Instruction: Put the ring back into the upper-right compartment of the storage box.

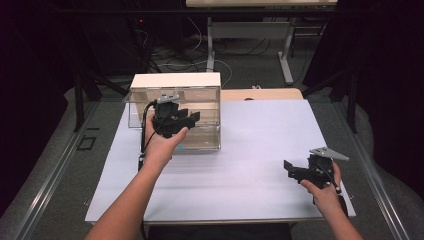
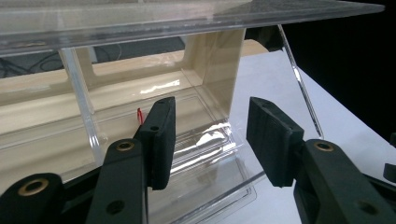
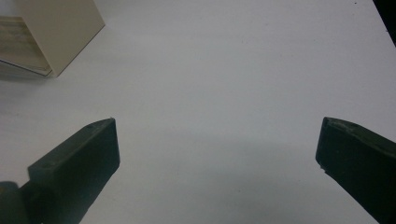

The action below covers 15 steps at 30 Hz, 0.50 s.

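High view is showing a white table with a clear plastic box sitting toward its far left corner; the box is carrying a cream top panel and cream end walls. The person's left hand is reaching forward and holding the left gripper right at the near face of the box, its jaws pointing rightwards along that clear wall. Left gripper view is looking between those two black jaws, which are standing moderately apart with nothing between them; beyond them the clear box is lying open, its transparent lid hanging overhead and a small red mark showing inside on the floor of the box. Whether the jaws are touching the plastic, I cannot tell. Near the right edge of the table, toward its near corner, the right hand is gripping the right gripper, well apart from the box. Right gripper view is showing its jaws spread wide over bare white table, holding nothing, with a cream corner of the box at upper left.
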Tool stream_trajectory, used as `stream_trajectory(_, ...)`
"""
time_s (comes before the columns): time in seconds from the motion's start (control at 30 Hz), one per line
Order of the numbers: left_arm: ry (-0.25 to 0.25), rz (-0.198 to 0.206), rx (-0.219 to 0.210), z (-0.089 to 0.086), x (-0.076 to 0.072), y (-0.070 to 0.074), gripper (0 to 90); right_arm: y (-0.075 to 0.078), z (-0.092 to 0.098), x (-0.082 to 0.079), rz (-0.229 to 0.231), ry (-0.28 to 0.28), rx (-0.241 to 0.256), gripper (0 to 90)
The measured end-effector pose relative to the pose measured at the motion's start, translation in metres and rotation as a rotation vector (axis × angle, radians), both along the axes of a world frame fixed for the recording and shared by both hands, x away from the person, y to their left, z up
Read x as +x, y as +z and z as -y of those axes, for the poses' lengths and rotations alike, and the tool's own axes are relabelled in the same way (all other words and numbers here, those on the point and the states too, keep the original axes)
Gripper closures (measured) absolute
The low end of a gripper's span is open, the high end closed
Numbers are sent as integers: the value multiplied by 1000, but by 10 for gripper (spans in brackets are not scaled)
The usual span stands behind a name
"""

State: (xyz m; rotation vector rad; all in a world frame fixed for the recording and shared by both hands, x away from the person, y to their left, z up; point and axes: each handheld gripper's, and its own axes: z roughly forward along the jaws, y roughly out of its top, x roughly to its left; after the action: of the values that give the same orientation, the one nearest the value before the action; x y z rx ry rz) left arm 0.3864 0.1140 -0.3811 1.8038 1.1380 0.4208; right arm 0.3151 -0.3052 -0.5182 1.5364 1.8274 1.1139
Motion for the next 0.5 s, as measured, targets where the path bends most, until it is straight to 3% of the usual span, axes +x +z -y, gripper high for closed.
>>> stream_trajectory(0.3, -4, 23, 3, -7, -10, 1, 455, 0, 0, 0, 0, 0, -2, 0)
stream_trajectory(0.5, -15, 33, 27, -13, -16, 2, 427, 0, 0, -1, 1, 1, -3, 0)
